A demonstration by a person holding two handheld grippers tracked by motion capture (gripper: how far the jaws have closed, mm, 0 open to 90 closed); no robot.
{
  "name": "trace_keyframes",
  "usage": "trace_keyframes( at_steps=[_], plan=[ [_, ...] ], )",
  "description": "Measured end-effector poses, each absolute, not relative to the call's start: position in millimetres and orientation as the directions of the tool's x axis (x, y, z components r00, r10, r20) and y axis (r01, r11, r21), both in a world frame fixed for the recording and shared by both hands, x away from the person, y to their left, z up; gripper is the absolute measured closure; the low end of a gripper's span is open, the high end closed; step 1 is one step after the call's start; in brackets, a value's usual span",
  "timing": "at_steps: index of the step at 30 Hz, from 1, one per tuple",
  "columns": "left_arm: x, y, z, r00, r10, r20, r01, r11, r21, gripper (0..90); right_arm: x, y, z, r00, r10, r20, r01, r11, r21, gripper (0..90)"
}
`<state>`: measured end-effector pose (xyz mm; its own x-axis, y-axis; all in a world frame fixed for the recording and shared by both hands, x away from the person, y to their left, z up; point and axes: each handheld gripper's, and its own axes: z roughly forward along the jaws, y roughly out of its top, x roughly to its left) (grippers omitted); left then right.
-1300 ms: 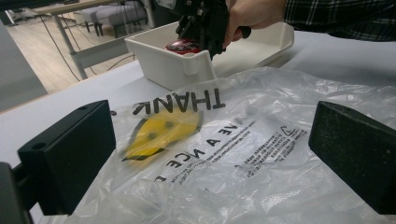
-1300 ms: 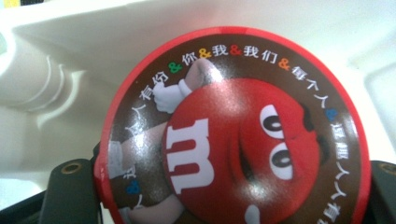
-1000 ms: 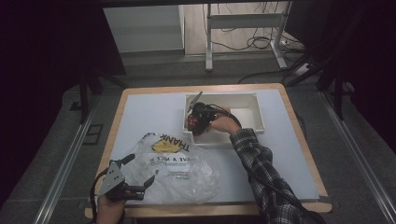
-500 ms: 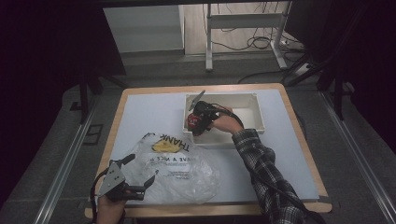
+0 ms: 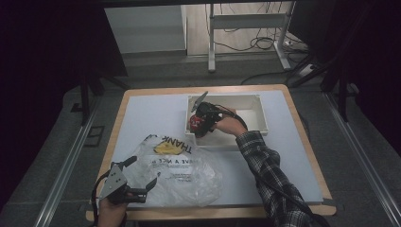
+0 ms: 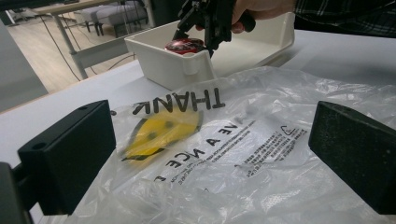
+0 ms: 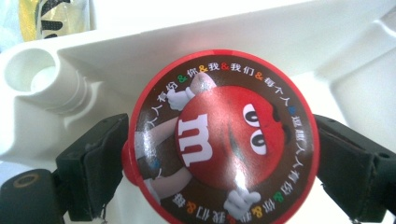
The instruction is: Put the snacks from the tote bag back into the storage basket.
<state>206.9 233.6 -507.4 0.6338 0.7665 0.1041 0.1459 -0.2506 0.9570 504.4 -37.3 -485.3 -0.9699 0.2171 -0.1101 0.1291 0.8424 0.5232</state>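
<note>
A round red M&M's candy tub with a cartoon face on its lid sits between the jaws of my right gripper, which is shut on its sides. In the high view the right gripper holds the tub at the left end of a white bin, just above its rim. A clear plastic bag printed "THANK" with a yellow smiley lies flat on the table. My left gripper is open at the bag's near left edge, its jaws wide apart over the bag.
The white bin has a round post at its corner. The pale table top has a wooden rim. A metal desk frame and cables stand on the floor beyond the far edge.
The right hand has shifted very slightly left with the tub. The left gripper and the bag have not moved.
</note>
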Motion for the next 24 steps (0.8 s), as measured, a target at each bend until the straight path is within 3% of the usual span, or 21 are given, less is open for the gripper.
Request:
trace_keyframes(
  at_steps=[24],
  plan=[
    [207.0,232.8,-507.6,0.629,0.771,0.102,0.147,-0.246,0.958,0.5,493.0,-45.9,-472.4,-0.970,0.202,-0.135,0.095,0.826,0.555,9.3]
  ],
)
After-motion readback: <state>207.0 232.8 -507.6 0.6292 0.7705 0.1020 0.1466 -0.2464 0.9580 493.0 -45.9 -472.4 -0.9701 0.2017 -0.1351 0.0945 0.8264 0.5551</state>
